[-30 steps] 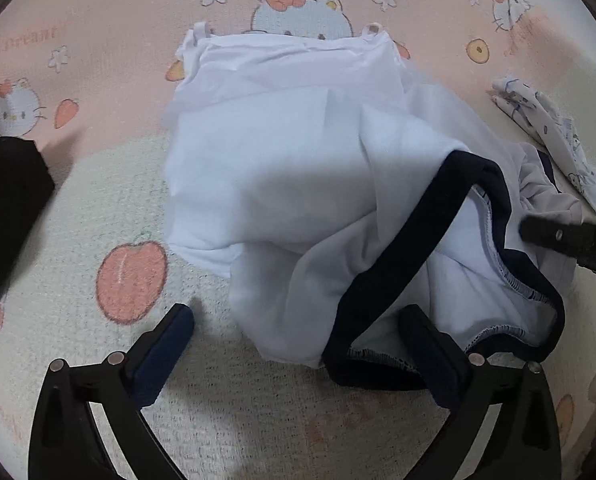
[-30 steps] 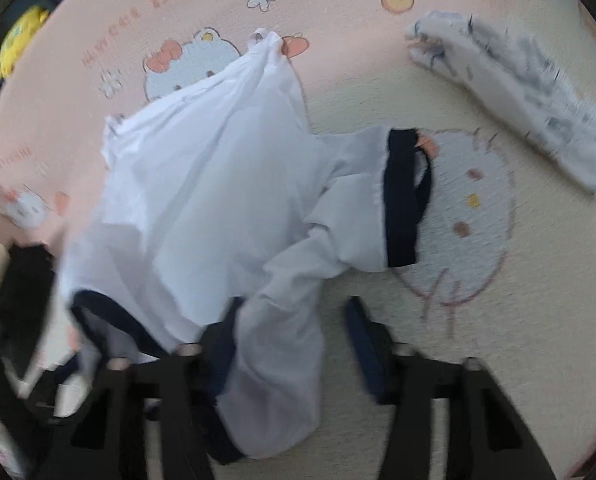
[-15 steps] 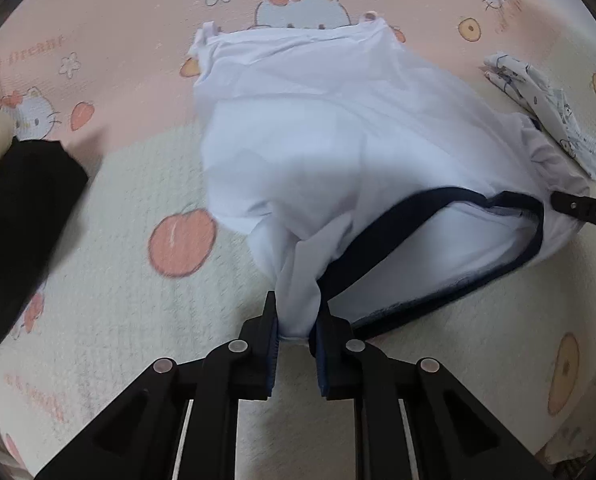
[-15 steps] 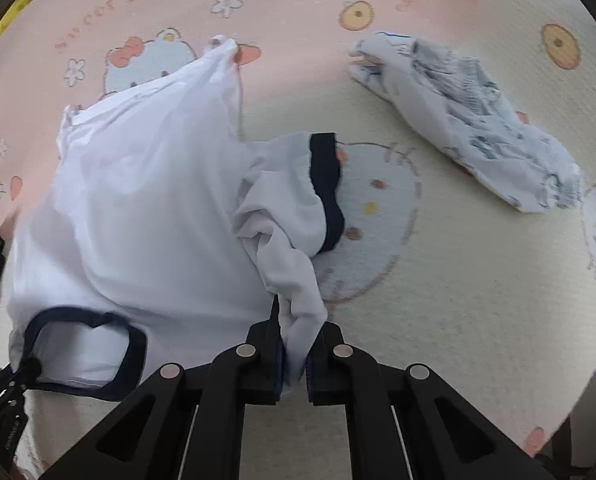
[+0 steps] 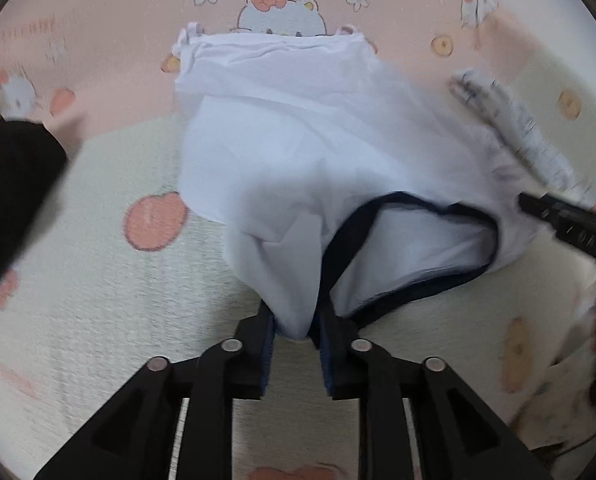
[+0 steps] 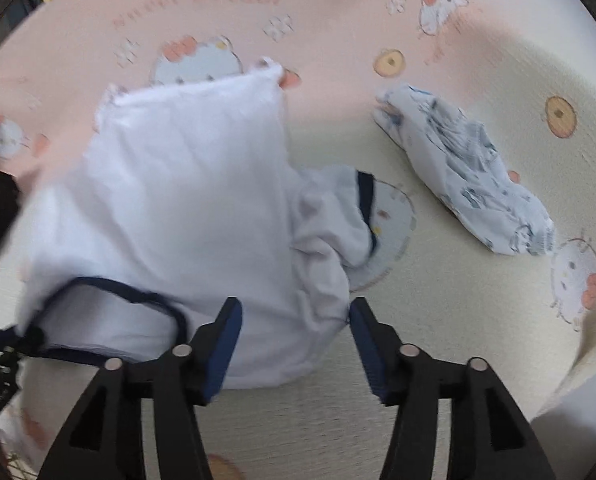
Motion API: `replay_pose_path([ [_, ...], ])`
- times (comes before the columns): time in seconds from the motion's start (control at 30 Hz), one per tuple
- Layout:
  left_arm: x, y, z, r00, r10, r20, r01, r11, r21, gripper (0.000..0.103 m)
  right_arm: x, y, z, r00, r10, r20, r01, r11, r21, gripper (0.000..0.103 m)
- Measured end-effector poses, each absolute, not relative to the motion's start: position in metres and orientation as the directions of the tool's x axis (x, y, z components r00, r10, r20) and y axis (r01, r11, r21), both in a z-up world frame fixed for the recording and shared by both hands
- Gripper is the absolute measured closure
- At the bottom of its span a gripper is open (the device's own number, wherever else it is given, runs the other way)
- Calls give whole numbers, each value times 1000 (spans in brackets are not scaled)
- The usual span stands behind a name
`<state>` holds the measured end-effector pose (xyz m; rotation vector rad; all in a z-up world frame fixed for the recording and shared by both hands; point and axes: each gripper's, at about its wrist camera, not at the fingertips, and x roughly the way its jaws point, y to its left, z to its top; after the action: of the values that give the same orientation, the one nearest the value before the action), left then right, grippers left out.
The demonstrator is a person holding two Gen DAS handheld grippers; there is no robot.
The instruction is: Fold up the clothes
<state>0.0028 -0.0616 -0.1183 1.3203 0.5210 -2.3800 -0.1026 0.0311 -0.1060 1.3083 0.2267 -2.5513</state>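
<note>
Between the left gripper's (image 5: 294, 336) blue pads, at six o'clock in the left wrist view, sits a bunched white fold of the t-shirt (image 5: 294, 152). The jaws have just been opening a little, yet both pads seem to touch the cloth; I judge it a loosened pinch, not a release. The shirt lies on the cartoon-print blanket (image 5: 98, 300), its long axis running from six to twelve o'clock: the navy-trimmed neckline (image 5: 410, 248) gapes near the gripper and the straight hem lies far off at twelve. A black garment (image 5: 14, 192) lies at nine o'clock, a patterned cloth (image 5: 518, 136) at two. The dark tip at three o'clock is probably the other tool.

Seen from the right wrist view, the right gripper (image 6: 296, 344) stands wide apart; its jaws have just been opening, and the shoulder fabric between them looks free of the pads. The shirt (image 6: 186, 208) stretches toward eleven o'clock, one navy-cuffed sleeve (image 6: 350, 216) crumpled toward two o'clock.

To do this step well, I would let both shoulders drop level and square to the hem, then smooth that rumpled sleeve flat before any fold; otherwise the crease may run crooked.
</note>
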Motion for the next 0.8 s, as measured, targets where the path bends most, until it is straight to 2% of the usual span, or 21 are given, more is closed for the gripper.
replay_pose_path([
  [0.07, 7, -65, -114, -511, -127, -850, 506, -844, -178, 28, -100, 28, -104, -549, -190, -814, 324, -946, 3, 41],
  [0.1, 9, -67, -113, -519, -123, -846, 516, -834, -196, 24, -99, 25, -105, -541, -199, -817, 335, -942, 7, 40],
  [0.27, 14, -55, -113, -467, -173, -867, 557, -819, -136, 24, -91, -4, -108, -522, -194, -831, 398, -917, -36, 40],
  [0.47, 2, -56, -115, -412, -289, -864, 548, -836, 19, 24, -80, -29, -110, -515, -204, -832, 469, -880, -75, 40],
  [0.7, -16, -29, -116, -401, -450, -798, 473, -847, 241, 25, -73, -56, -133, -563, -71, -823, 515, -810, -282, 40],
  [0.77, -28, -23, -121, -379, -512, -771, 448, -830, 332, 33, -66, -57, -134, -590, -51, -806, 510, -797, -323, 40],
  [0.8, -34, -21, -124, -367, -543, -755, 434, -818, 378, 33, -64, -56, -133, -603, -37, -797, 502, -794, -342, 40],
])
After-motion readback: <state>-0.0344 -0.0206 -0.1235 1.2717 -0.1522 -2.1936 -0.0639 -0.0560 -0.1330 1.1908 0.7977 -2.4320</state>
